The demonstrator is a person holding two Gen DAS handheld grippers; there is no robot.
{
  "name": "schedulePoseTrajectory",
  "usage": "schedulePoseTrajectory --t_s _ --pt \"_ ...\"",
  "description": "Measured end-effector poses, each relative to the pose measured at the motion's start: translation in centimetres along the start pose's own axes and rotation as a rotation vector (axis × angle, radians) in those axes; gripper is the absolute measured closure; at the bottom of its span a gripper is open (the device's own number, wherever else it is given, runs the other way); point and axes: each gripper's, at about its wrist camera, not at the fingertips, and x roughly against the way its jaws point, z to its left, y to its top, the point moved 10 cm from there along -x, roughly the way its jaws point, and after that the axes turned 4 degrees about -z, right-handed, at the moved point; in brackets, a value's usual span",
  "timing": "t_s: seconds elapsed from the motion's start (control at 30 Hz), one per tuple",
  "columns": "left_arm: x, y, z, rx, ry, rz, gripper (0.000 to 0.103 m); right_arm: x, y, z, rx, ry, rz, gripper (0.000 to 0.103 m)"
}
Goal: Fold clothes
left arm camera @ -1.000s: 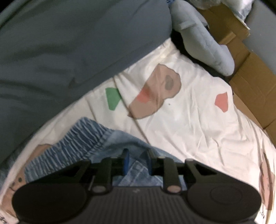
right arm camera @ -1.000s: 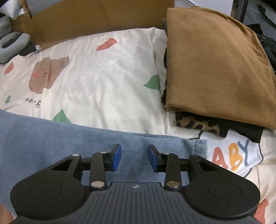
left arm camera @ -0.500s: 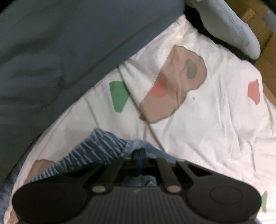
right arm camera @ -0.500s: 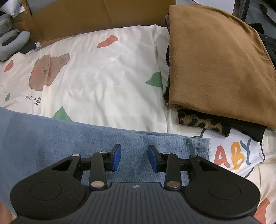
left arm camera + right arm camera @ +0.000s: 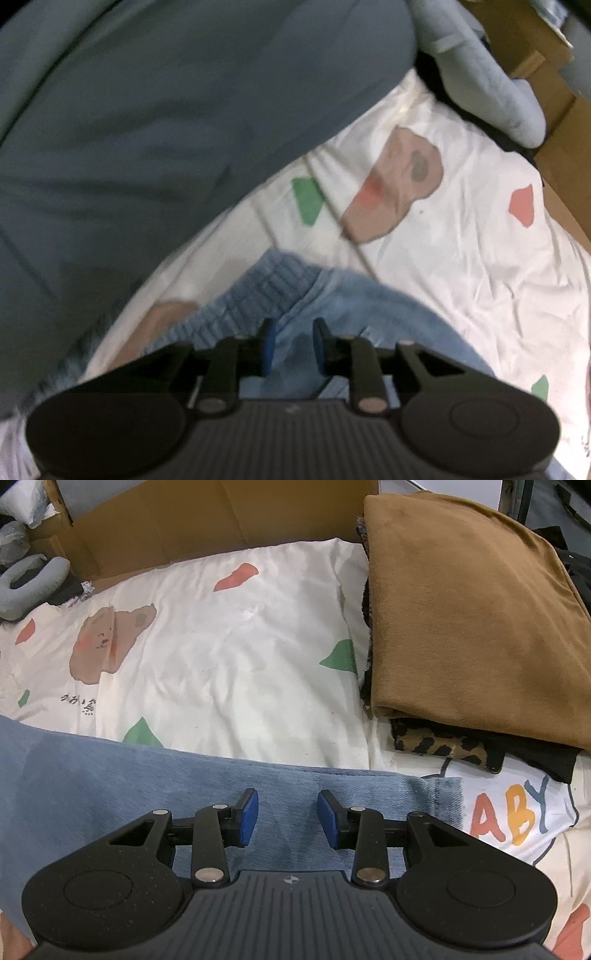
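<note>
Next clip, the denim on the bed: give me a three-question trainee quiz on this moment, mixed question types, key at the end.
1. True or false: the left claw is clamped shut on the elastic waistband.
2. What lies directly under the folded brown garment? A) leopard-print fabric B) a white towel C) the grey neck pillow
3. What lies below the gap of the right claw?

Key
1. False: its jaws are opening, a gap shows, with the blue denim garment beneath.
2. A: the leopard-print fabric.
3. The blue denim garment, flat on the printed bedsheet; the jaws are opening.
</note>
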Motion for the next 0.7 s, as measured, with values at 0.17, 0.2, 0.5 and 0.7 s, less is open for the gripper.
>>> schedulePoseTrajectory --t_s 0.17,0.2,0.5,0.7 --pt "-1.1 -1.4 1.5 0.075 0.011 0.020 0.070 0.0 0.0 0.9 0.025 0.012 -0.004 0.048" --pt "-1.6 -1.5 1.6 0.090 0.007 0.018 0.069 0.0 -0.1 1.1 0.033 0.012 -0.001 0.047" --pt "-4.1 0.1 0.9 0.108 0.030 -0.070 0.053 0.3 0.0 2.1 0.063 0.027 0.003 0.047" --pt "-6.0 1.3 1.3 0.107 0.041 -0.048 0.045 0.3 -0.3 2.5 0.075 0.025 0.020 0.047"
